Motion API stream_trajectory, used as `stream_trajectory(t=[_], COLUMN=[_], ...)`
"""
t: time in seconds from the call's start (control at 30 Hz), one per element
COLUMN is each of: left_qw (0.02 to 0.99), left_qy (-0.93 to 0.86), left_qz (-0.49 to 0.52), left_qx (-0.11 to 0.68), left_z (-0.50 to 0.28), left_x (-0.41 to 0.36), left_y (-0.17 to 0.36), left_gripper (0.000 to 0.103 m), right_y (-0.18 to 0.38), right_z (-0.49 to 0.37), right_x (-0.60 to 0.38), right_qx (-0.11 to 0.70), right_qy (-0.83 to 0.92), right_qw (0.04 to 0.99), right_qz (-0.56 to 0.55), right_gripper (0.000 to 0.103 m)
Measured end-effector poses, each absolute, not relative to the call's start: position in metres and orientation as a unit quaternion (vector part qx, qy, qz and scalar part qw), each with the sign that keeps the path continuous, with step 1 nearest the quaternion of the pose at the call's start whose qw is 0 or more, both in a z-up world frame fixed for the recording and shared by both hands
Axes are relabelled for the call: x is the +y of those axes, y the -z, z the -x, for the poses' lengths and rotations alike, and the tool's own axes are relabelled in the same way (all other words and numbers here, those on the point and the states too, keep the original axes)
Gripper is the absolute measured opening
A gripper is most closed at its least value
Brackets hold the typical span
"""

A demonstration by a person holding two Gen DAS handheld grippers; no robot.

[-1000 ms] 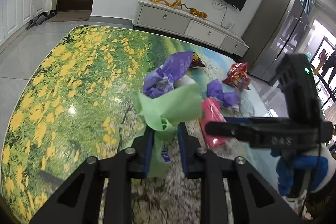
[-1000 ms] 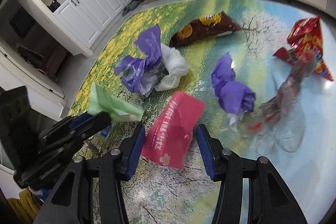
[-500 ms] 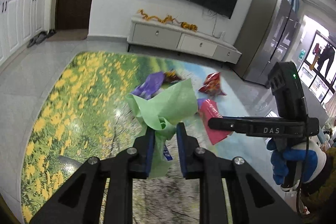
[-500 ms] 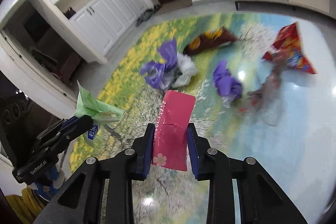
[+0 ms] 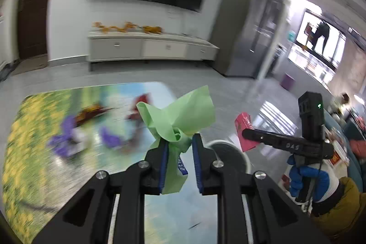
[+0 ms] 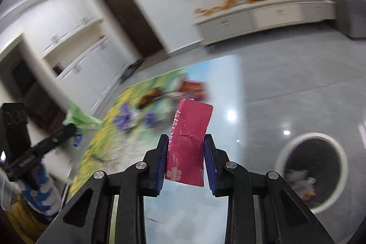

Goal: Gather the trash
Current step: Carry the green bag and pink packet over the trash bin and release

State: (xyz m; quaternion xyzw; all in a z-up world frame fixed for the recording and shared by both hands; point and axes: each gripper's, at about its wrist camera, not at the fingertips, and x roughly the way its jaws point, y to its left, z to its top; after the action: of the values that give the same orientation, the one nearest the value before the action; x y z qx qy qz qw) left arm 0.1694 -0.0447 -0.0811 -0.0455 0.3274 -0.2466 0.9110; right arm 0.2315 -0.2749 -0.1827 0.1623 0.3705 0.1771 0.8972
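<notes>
Trash in both grippers: left gripper clamped on green wrapper, right gripper clamped on pink packet, both above counter edge. More wrappers lie blurred on counter; round bin on floor w/ scraps inside

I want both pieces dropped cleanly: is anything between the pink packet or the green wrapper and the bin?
Nothing visible blocks either. The pink packet in the right gripper faces only bare floor before the white-rimmed bin, whose mouth is open. The green wrapper in the left gripper hangs just short of its rim.
</notes>
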Motion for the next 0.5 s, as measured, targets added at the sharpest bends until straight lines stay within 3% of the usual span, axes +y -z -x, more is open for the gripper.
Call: stream_trajectory(t=[0.33, 0.5], left_qw=[0.857, 0.835], left_qy=[0.332, 0.353], left_qz=[-0.028, -0.028], left_qx=[0.393, 0.422], left_z=[-0.230, -0.257], left_x=[-0.231, -0.288], left_y=[0.120, 0.147], left_gripper=[0.019, 0.025], right_y=[0.237, 0.264], right_z=[-0.231, -0.248], right_x=[-0.399, -0.426], right_qx=[0.392, 0.414], right_qy=[-0.044, -0.016], right_qw=[0.894, 0.883], right_qz=[-0.211, -0.221], right_gripper=[0.032, 0.038])
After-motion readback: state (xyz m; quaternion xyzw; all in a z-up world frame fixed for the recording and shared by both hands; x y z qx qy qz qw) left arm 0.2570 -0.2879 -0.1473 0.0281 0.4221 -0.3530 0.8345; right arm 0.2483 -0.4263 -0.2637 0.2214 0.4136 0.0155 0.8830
